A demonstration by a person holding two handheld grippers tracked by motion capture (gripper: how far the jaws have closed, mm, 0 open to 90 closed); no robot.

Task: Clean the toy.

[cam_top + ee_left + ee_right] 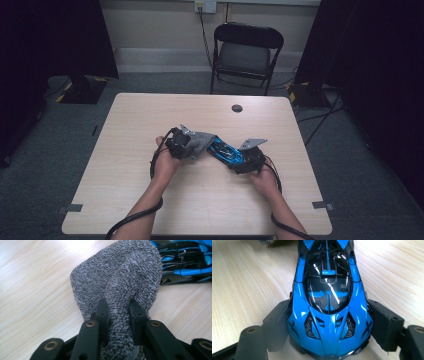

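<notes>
Pale wood grain runs across the surface (200,200), with a folding chair (246,52) standing beyond its far edge. On it, the left gripper (117,307) has its jaws clenched on a bunched fold of the grey cloth (120,275), which fans out ahead toward the blue toy car (328,302). The right gripper (329,332) has its jaws set wide and pressed against the car's two flanks at one end, holding it on the surface. In the high view the cloth (200,142) seems to drape over the car's (226,151) near end, though it is small there. The step in hand looks like wiping the car. Next, the cloth should be drawn along the bodywork while the right grip keeps the car steady.
</notes>
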